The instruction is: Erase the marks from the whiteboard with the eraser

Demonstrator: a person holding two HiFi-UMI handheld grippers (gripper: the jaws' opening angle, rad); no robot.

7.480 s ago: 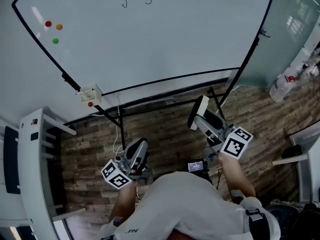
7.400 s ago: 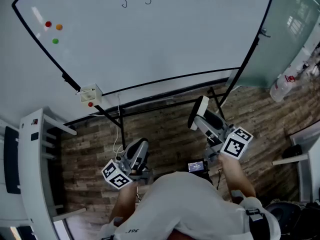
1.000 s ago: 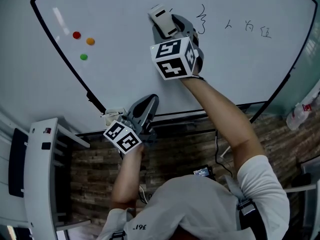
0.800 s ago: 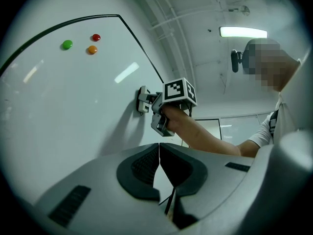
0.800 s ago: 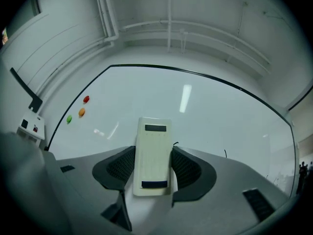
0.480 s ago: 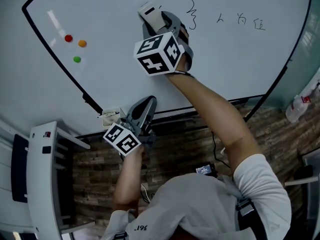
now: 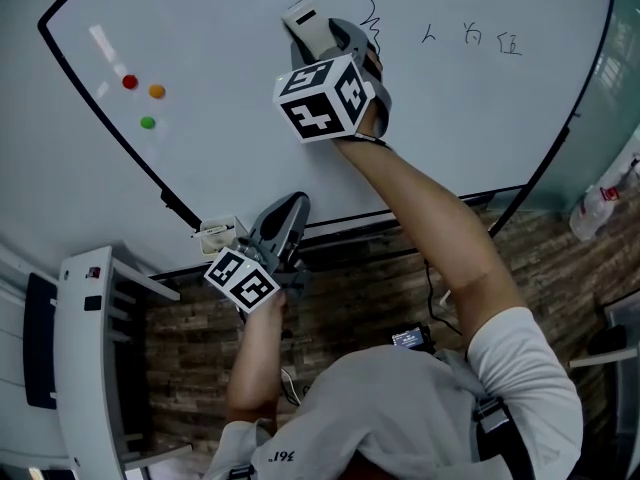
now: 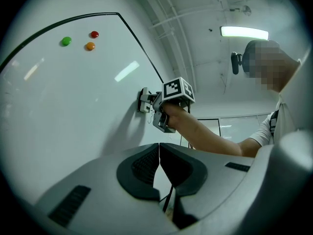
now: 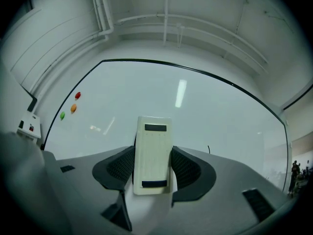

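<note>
Right gripper (image 7: 318, 36): raised to the upper part of the whiteboard (image 7: 250, 138), jaws pinching the cream eraser (image 9: 152, 153) by its long sides. The eraser's back faces the gripper camera, so its wiping face looks to be against the board; that hold lets the arm push flat while it sweeps. It sits at the left end of the row of marks (image 7: 466, 36). A dark squiggle (image 7: 372, 12) shows just beside it and three more characters run off to the right, not yet wiped. My reading: early in the erasing, with the sweep due to go rightward.

Left gripper (image 7: 290, 208): low by the board's bottom rail, jaws pressed together with nothing between them. Looks parked out of the way.

Surface: glossy white board in a dark frame, with a ceiling light reflected on it. Red (image 7: 130, 82), orange (image 7: 156, 91) and green (image 7: 148, 122) magnets sit well left of the writing. A small white box (image 7: 215, 236) hangs at the frame's lower left.

Room: wood-plank floor (image 7: 360, 288), white rack (image 7: 85, 348) to the left, pale ceiling with pipes.
</note>
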